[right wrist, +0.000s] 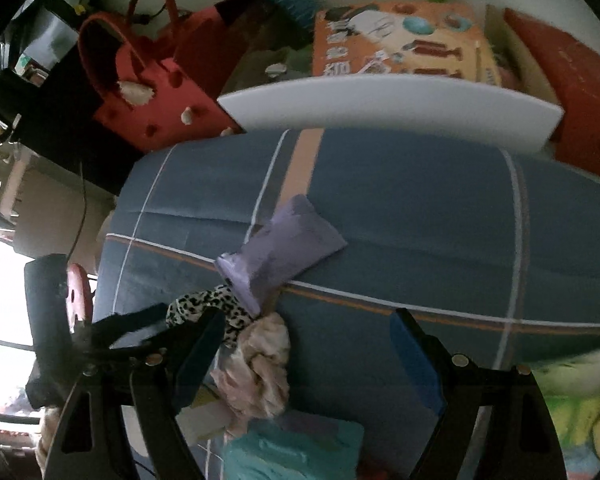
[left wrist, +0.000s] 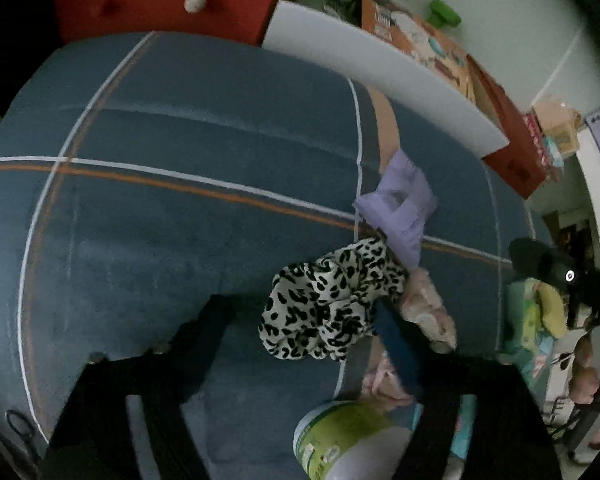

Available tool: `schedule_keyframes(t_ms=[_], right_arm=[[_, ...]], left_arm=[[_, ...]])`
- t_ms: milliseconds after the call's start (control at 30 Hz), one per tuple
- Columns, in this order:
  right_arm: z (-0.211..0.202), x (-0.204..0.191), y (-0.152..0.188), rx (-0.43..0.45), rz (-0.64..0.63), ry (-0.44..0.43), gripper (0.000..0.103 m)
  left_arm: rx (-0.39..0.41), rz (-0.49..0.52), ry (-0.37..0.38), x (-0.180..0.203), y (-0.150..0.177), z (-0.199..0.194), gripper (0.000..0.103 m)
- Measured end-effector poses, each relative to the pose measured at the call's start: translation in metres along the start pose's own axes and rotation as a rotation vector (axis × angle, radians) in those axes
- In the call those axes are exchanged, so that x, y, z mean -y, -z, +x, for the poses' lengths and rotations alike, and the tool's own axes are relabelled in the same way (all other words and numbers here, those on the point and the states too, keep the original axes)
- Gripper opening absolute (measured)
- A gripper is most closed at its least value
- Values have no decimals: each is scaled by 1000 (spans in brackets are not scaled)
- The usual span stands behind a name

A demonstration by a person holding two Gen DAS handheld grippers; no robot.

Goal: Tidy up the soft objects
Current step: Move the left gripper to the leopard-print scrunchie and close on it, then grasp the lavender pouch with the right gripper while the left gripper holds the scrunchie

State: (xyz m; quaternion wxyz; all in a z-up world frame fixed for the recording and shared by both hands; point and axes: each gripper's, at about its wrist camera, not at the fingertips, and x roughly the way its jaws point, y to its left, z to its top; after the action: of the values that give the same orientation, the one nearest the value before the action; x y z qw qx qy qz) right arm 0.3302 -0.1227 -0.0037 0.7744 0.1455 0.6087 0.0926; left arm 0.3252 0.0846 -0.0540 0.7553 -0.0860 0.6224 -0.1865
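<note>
Left claw [left wrist: 300,328] over leopard cloth [left wrist: 328,300]

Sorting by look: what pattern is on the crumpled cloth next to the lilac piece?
Black leopard-style spots on white, on the crumpled cloth; clearest in the left wrist view.

Soft spotted cloth [left wrist: 324,304], matt sheet [left wrist: 180,220]

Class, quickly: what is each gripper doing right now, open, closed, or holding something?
Left gripper: open, jaws around the leopard-print cloth, not clamped.
Right gripper: open, holding nothing; pink cloth lies between its fingers.
</note>
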Motion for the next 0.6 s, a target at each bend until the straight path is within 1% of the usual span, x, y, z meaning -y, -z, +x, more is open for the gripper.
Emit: schedule_keyframes(t_ms=[67,100,133,167,233,333,400,433,567,600], right_arm=[[9,-4,-4,-17,-4,1,87],[13,-5,-6,-23,-4,2,87],[16,-6,-8,-30,-3,5,87],[21,-8,-11,-39,-2,5,87],[27,-10,-15,-48,-2,6,87],[36,-14,-20,-69,-9,11,87],[43,-15,-23,-84,-8,8,87],[46,-15,-24,-92,-3,5,87],[58,-15,-30,-109,15,7,87],[60,-16,-31,-112,15,9,87]], left_arm=[[-1,12,1,3,-1,3,70],[-2,19,7,5,-1,3,65],[-8,32,15,7,-1,4,54],[-13,40,22,10,-1,6,49],[-14,53,38,13,1,7,33],[8,41,67,11,3,6,26],[29,25,80,6,7,2,24],[43,21,74,5,9,-1,24],[141,-3,2,-6,16,-19,24],[168,-26,-11,-12,18,-24,24]])
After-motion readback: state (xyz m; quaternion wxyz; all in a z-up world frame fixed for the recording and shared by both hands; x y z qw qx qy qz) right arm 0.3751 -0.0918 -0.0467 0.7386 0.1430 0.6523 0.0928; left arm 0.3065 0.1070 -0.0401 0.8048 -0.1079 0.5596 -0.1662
